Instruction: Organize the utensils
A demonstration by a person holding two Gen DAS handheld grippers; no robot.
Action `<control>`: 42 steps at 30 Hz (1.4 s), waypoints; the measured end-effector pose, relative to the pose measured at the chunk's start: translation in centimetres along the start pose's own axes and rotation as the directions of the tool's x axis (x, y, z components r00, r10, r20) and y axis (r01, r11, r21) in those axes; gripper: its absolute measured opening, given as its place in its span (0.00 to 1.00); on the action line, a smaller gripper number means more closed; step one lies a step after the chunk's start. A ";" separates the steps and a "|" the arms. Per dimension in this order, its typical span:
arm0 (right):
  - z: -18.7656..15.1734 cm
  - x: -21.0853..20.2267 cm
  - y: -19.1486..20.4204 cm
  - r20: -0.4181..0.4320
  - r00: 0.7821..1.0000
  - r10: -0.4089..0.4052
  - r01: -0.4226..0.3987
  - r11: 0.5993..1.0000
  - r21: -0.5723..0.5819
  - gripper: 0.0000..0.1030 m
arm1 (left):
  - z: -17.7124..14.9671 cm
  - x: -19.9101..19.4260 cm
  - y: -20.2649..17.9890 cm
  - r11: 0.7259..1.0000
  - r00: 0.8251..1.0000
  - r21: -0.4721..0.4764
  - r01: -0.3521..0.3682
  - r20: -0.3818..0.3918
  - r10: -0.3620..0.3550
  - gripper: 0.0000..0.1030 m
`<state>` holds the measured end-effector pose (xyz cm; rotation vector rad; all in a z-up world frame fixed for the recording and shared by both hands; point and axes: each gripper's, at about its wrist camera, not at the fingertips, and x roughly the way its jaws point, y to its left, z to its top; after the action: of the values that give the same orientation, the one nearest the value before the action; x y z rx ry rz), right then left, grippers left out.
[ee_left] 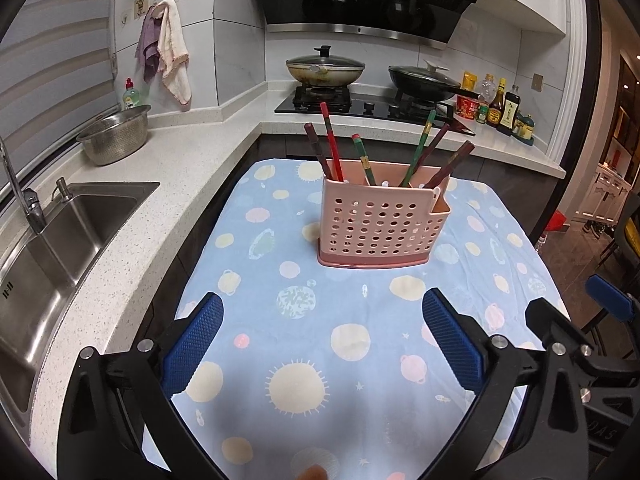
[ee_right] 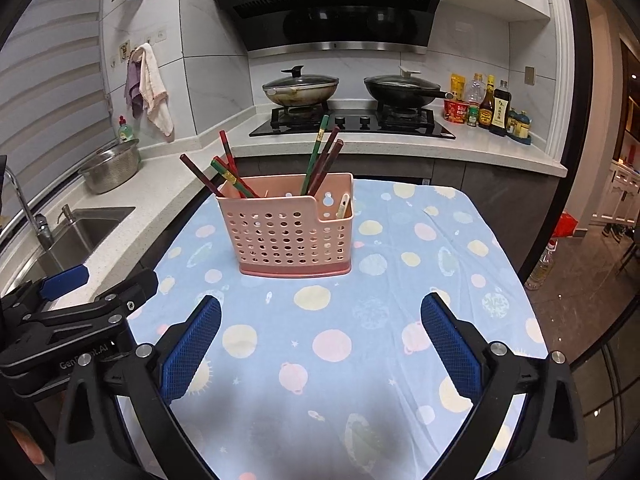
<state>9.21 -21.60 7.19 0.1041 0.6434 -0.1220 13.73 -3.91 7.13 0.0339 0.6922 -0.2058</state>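
A pink perforated utensil holder [ee_left: 378, 226] [ee_right: 290, 232] stands upright on the table with the blue planet-print cloth [ee_left: 296, 360] [ee_right: 340, 360]. Several chopsticks [ee_left: 332, 144] [ee_right: 320, 152], red, green and dark brown, stick out of its back compartments, leaning left and right. A pale utensil [ee_right: 343, 206] sits in its small right compartment. My left gripper [ee_left: 322, 340] is open and empty, well short of the holder. My right gripper [ee_right: 320, 340] is open and empty, also short of the holder. Each gripper shows at the edge of the other's view.
A steel sink [ee_left: 48, 248] and faucet lie left, with a metal colander [ee_left: 116, 136] on the counter. Behind the table is a stove with two lidded pans [ee_left: 326, 68] [ee_left: 424, 78]. Sauce bottles [ee_left: 504, 108] stand at the back right. Towels hang on the wall.
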 end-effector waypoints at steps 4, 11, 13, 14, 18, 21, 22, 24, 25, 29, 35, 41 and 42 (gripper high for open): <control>-0.3 0.1 -0.2 -0.001 1.000 -0.002 0.002 1.000 0.006 0.94 | -0.3 0.1 -0.1 1.000 1.000 0.002 -0.001 -0.005 0.001 0.93; -0.7 0.2 -0.3 -0.005 1.000 -0.007 0.007 1.000 0.018 0.94 | -0.6 0.3 -0.5 1.000 1.000 0.013 -0.026 -0.010 0.026 0.93; -0.7 0.2 -0.3 -0.002 1.000 -0.019 0.019 1.000 0.013 0.94 | -0.7 0.4 -0.5 1.000 1.000 0.009 -0.025 -0.016 0.025 0.93; -0.7 0.2 -0.3 -0.001 1.000 -0.024 0.024 1.000 0.011 0.94 | -0.8 0.4 -0.5 1.000 1.000 0.007 -0.025 -0.018 0.025 0.93; -0.9 0.3 -0.5 -0.008 1.000 -0.024 0.025 1.000 0.017 0.94 | -0.9 0.5 -0.4 0.999 0.999 0.003 -0.037 -0.022 0.037 0.93; -1.0 0.4 -0.7 -0.014 0.999 -0.029 0.029 0.999 0.018 0.94 | -1.0 0.5 -0.3 0.999 0.999 -0.002 -0.045 -0.023 0.044 0.93; -1.1 0.4 -0.8 -0.016 0.999 -0.030 0.031 0.999 0.021 0.94 | -1.0 0.5 -0.2 0.999 0.999 -0.003 -0.045 -0.024 0.045 0.93; -1.1 0.5 -0.8 -0.018 0.999 -0.033 0.034 0.999 0.023 0.94 | -1.1 0.6 -0.1 0.999 0.998 -0.005 -0.049 -0.027 0.048 0.93; -1.2 0.5 -0.8 -0.020 0.999 -0.035 0.035 0.999 0.023 0.94 | -1.2 0.6 0.0 0.999 0.998 -0.007 -0.052 -0.028 0.051 0.93; -1.2 0.8 -1.0 -0.025 0.999 -0.043 0.043 0.999 0.019 0.94 | -1.3 0.7 0.5 0.998 0.998 -0.015 -0.061 -0.031 0.060 0.93; -1.3 1.0 -1.5 -0.030 0.998 -0.053 0.054 0.998 0.028 0.94 | -1.3 0.9 1.1 0.997 0.997 -0.026 -0.074 -0.032 0.073 0.93; -1.3 1.5 -1.5 -0.038 0.998 -0.059 0.060 0.998 0.026 0.94 | -1.3 0.9 1.4 0.996 0.996 -0.031 -0.080 -0.031 0.079 0.93; -1.4 1.5 -1.5 -0.040 0.997 -0.059 0.060 0.998 0.026 0.94 | -1.3 0.9 1.4 0.996 0.996 -0.030 -0.081 -0.032 0.080 0.93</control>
<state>9.38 -23.01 5.08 0.1135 0.6841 -0.1867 13.81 -2.57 5.51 0.0353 0.7231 -0.1173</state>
